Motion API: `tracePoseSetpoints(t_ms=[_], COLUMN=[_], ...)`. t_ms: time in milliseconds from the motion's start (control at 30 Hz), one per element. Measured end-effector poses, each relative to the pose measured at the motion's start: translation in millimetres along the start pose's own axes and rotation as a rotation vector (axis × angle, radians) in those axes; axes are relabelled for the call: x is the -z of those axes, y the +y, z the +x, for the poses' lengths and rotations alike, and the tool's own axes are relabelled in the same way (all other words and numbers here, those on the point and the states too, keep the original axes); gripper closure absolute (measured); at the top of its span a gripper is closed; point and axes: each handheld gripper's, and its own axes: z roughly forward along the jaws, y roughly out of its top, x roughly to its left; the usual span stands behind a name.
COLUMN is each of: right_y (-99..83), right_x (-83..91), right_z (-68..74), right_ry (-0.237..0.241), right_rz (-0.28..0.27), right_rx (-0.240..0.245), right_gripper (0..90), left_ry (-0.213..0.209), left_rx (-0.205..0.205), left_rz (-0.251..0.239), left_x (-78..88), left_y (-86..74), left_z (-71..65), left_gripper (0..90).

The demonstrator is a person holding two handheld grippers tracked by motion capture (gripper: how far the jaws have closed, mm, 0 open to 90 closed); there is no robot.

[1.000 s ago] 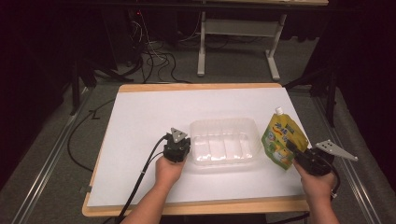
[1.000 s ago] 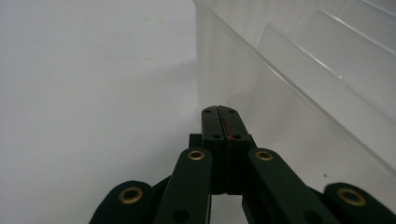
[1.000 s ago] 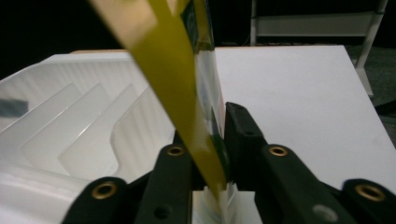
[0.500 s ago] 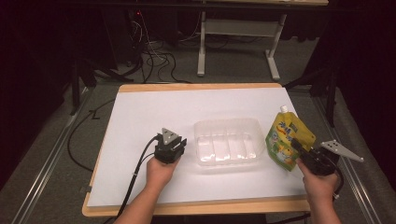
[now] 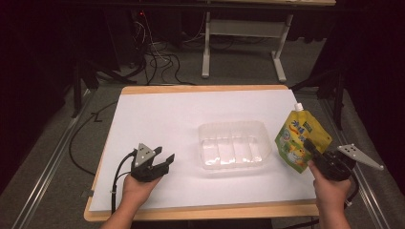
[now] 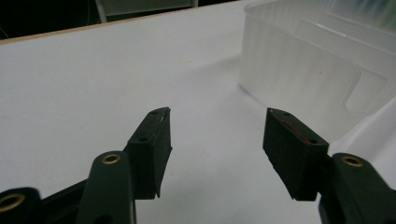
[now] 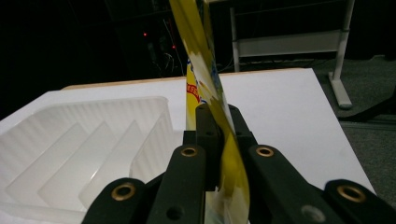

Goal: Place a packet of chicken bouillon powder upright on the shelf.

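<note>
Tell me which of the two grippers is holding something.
The right gripper: its fingers are shut on the yellow spouted drink pouch beside the clear plastic tray. The left gripper is open over the white table sheet.

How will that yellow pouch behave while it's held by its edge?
The pouch probably flexes: its edge twists between the right hand-held gripper jaws. It stands upright with its spout up, so it's likely fairly light. Its printed film looks smooth, so it may slip.

One clear plastic tray (image 5: 232, 144), one yellow spouted pouch (image 5: 300, 138) and two tongs, left (image 5: 162, 160) and right (image 5: 312, 148), on one white tabletop (image 5: 167, 114).
</note>
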Motion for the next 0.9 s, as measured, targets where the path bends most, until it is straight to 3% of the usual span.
tracePoseSetpoints(t_ms=[67, 200, 367, 700, 900], right_y=[2.3, 8.2, 15.6, 49.5, 64.7], right_x=[0.6, 2.8, 5.8, 17.8, 14.0], right_z=[2.5, 7.2, 11.5, 23.4, 42.8], right_ry=[0.001, -0.005, -0.007, -0.005, 0.044], right_rz=[-0.008, -0.026, -0.045, -0.105, -0.125], right_rx=[-0.002, 0.0, 0.009, 0.036, 0.023], right_gripper=[89.0, 89.1, 89.2, 89.3, 89.3], left_ry=[-0.007, -0.026, -0.057, -0.062, -0.084], left_rx=[-0.014, 0.01, 0.02, -0.019, -0.019], left_rz=[0.012, 0.003, 0.005, -0.006, -0.005], left_x=[-2.0, -2.2, -4.1, -5.1, -8.4], left_y=[-0.5, -0.6, -0.8, 0.2, -1.4], left_z=[-0.6, 0.0, -2.1, -14.1, -20.5], left_gripper=[39.3, 35.2, 37.8, 33.6, 32.1])
